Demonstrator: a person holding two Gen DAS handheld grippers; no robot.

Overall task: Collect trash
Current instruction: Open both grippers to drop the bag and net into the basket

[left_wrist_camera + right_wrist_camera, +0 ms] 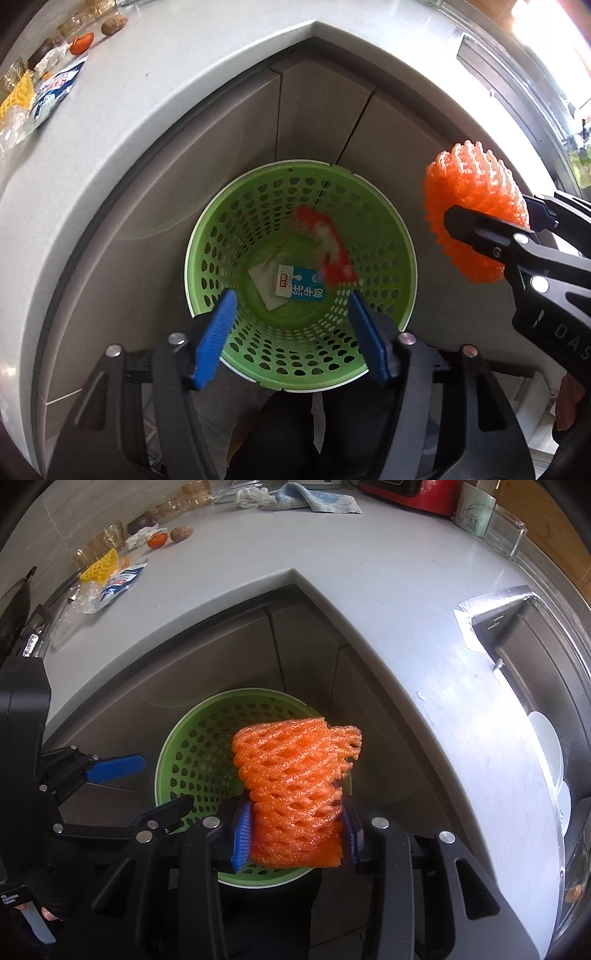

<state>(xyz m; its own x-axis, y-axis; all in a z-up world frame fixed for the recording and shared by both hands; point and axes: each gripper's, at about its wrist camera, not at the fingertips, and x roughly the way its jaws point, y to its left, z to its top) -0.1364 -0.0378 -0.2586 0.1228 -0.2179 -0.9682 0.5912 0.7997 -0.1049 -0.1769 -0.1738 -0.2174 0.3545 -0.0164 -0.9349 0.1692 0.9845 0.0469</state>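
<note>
left hand-held gripper [290, 325]: jaws apart, empty, above green basket [391, 236] | right hand-held gripper [295, 834]: clamped on orange foam net [295, 775] over basket rim

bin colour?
Green perforated bin, clearest in the left wrist view.

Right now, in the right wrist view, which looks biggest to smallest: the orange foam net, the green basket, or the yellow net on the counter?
1. Green basket, though partly hidden.
2. Orange foam net; it is nearer the camera, so its rank against the basket is unsure.
3. Yellow net, far away, clearly smallest.
</note>
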